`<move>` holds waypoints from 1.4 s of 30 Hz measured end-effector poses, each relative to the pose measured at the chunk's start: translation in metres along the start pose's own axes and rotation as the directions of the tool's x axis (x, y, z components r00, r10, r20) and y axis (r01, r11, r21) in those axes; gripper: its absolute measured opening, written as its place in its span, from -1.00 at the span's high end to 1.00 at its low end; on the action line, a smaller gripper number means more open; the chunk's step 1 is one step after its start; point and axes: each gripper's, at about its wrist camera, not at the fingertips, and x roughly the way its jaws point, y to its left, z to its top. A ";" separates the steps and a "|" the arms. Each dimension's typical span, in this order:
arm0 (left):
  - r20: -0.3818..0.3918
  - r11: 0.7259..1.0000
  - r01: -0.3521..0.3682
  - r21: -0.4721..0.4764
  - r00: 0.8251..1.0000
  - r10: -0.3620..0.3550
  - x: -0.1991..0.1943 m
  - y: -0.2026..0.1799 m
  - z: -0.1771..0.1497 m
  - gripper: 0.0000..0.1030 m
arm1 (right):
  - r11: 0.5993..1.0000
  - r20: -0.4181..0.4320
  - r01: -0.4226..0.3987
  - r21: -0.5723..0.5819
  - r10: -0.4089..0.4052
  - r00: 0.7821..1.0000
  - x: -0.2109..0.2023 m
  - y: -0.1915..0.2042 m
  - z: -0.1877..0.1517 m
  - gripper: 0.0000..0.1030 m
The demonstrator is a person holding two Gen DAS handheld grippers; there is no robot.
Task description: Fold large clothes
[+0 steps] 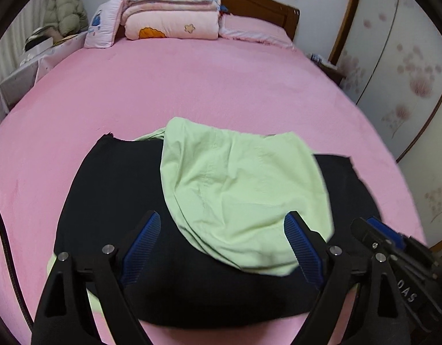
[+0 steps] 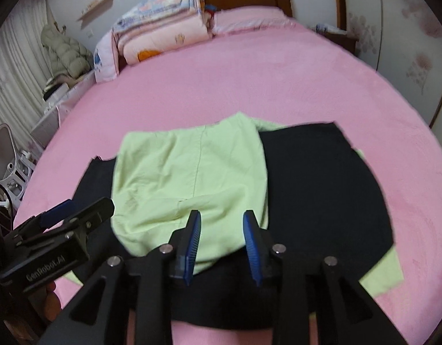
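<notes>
Left gripper jaws wide apart, right gripper jaws partly apart; both empty above the near hem. Black garment lies flat on the pink bed, light green garment folded over it. Judged mid-task: folds started, further folding left.

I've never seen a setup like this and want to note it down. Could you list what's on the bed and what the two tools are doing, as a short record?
Surface: pink bed
Main clothes: black garment spread flat, light green garment lying on top of it
At the headboard: folded blankets, pink pillow
Left gripper: jaws wide open, holding nothing, above the clothes
Right gripper: jaws partly open, holding nothing
Fold state: the green garment lies bunched, not neatly squared
</notes>
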 end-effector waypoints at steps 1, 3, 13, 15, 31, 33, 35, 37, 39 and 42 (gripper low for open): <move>0.009 1.000 0.001 -0.011 1.000 -0.001 -0.010 0.000 -0.001 -0.72 | 1.000 0.018 0.014 0.000 -0.014 1.000 -0.009 0.001 -0.001 0.41; 0.027 1.000 -0.003 -0.030 1.000 0.004 -0.025 0.003 -0.003 -0.72 | 1.000 0.054 0.017 0.003 -0.017 0.998 -0.024 0.002 0.000 0.41; 0.079 0.995 -0.032 -0.093 0.996 0.039 -0.084 0.026 -0.020 -0.73 | 1.000 0.162 -0.002 0.001 0.002 0.987 -0.073 0.015 0.001 0.41; 0.081 0.991 -0.019 -0.132 0.996 0.030 -0.094 0.039 -0.026 -0.73 | 0.999 0.131 -0.004 -0.041 0.009 0.991 -0.075 0.021 0.000 0.41; -0.013 0.927 -0.068 -0.370 0.998 0.068 -0.081 0.142 -0.104 -0.73 | 0.989 0.203 0.043 -0.144 -0.013 0.979 -0.073 0.062 -0.026 0.16; -0.034 0.907 -0.041 -0.420 0.999 0.029 -0.068 0.156 -0.115 -0.73 | 0.986 0.188 0.036 -0.163 -0.005 0.982 -0.066 0.067 -0.029 0.16; -0.033 0.889 -0.014 -0.458 0.999 -0.001 -0.059 0.165 -0.124 -0.73 | 0.984 0.170 0.027 -0.175 0.003 0.985 -0.059 0.072 -0.031 0.16; -0.024 0.863 0.029 -0.505 0.999 -0.047 -0.049 0.174 -0.132 -0.73 | 0.982 0.155 0.029 -0.188 0.001 0.988 -0.052 0.076 -0.033 0.16; -0.011 0.823 0.082 -0.562 0.994 -0.106 -0.038 0.183 -0.139 -0.73 | 0.980 0.143 0.025 -0.196 0.004 0.990 -0.045 0.079 -0.034 0.16; 0.013 0.770 0.143 -0.622 0.985 -0.173 -0.020 0.191 -0.147 -0.73 | 0.977 0.128 0.022 -0.213 0.006 0.992 -0.037 0.085 -0.036 0.16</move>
